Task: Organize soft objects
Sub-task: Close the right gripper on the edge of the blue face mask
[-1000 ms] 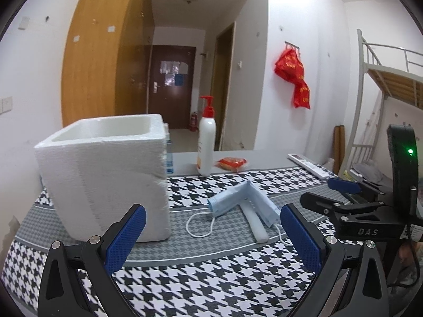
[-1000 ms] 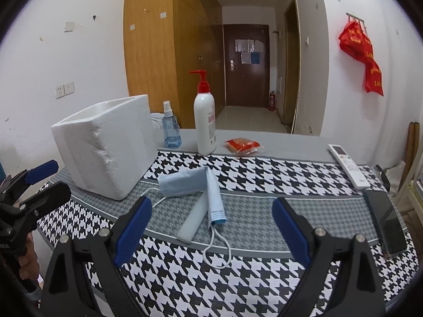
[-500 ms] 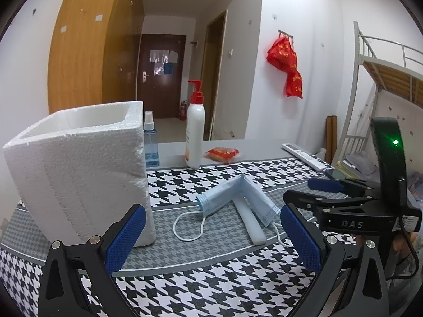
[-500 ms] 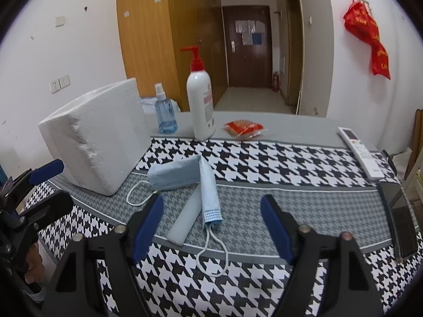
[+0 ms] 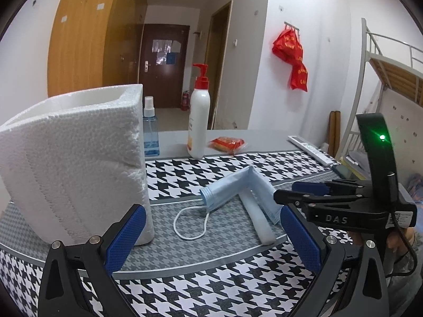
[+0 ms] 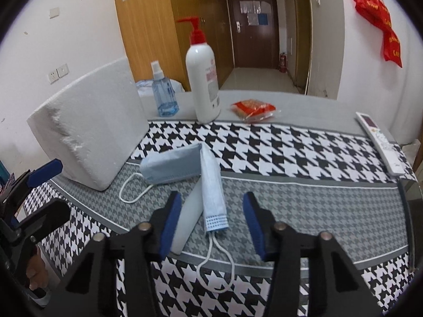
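Right gripper (image 6: 211,224) hangs low over the bench (image 6: 304,192), its blue pads half apart; the jaws have just been closing, and between them lie the near end of the mask (image 6: 211,185) and the white foam stick (image 6: 185,224), neither of them pressed. That mask is folded into an L: one limb runs away from the right gripper, the other turns off to the left toward the foam box (image 6: 87,132), which stands ahead and to the left. One ear loop trails on the cloth right under the right gripper, the other lies by the box. Left gripper (image 5: 208,235) is wide open and holds nothing; the box is just ahead on its left, touching or nearly touching its left pad in this view, and the mask lies ahead, slightly to its right, on the grey band of the cloth. Beyond the mask stand a pump bottle (image 6: 203,79), a spray bottle (image 6: 164,92) and a red packet (image 6: 252,108); a remote (image 6: 380,142) lies far to the right.
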### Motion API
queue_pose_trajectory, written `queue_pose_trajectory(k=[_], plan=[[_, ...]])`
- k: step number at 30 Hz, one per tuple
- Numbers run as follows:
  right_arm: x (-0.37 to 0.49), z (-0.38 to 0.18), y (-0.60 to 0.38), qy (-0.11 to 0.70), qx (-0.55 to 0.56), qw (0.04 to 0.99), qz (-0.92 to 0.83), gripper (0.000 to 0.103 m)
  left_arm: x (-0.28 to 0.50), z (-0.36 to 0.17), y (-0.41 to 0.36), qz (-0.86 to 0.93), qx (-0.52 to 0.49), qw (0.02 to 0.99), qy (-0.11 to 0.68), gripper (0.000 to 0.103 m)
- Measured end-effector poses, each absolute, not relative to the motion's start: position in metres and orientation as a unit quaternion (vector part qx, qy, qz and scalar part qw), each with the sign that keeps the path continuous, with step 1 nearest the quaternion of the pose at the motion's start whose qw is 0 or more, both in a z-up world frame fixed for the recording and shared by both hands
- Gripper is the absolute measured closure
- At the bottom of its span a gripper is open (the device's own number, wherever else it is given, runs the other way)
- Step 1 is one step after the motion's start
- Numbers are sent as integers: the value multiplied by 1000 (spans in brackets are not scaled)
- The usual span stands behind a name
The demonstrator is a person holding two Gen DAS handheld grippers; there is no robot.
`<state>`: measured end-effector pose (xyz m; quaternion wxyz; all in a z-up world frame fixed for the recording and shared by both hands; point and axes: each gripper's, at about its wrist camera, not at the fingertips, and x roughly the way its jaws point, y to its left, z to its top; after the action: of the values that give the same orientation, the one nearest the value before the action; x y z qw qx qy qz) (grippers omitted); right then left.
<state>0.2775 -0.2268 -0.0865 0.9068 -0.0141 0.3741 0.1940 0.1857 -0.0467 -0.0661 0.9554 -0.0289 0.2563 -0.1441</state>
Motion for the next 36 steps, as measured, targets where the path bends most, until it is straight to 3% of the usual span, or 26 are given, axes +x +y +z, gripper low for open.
queue_pose_trajectory(k=[3, 8, 18, 19, 20, 21, 36], plan=[[281, -90, -225, 383, -16, 903, 194, 56, 187, -67, -49, -146, -25, 955, 258, 1], [287, -94, -222, 395, -19, 898, 195, 72, 191, -69, -52, -148, -24, 953, 263, 1], [294, -101, -219, 404, -20, 893, 197, 74, 196, -72, -56, -147, -20, 951, 270, 1], [296, -102, -218, 405, -20, 893, 196, 77, 197, -73, -57, -147, -18, 951, 272, 1], [297, -103, -218, 408, -19, 892, 194, 88, 197, -73, -58, -146, -17, 951, 273, 1], [299, -105, -218, 411, -17, 891, 191, 91, 198, -73, -58, -146, -17, 950, 274, 1], [280, -81, -245, 379, 24, 909, 173, 95, 195, -72, -68, -134, -12, 950, 280, 1]])
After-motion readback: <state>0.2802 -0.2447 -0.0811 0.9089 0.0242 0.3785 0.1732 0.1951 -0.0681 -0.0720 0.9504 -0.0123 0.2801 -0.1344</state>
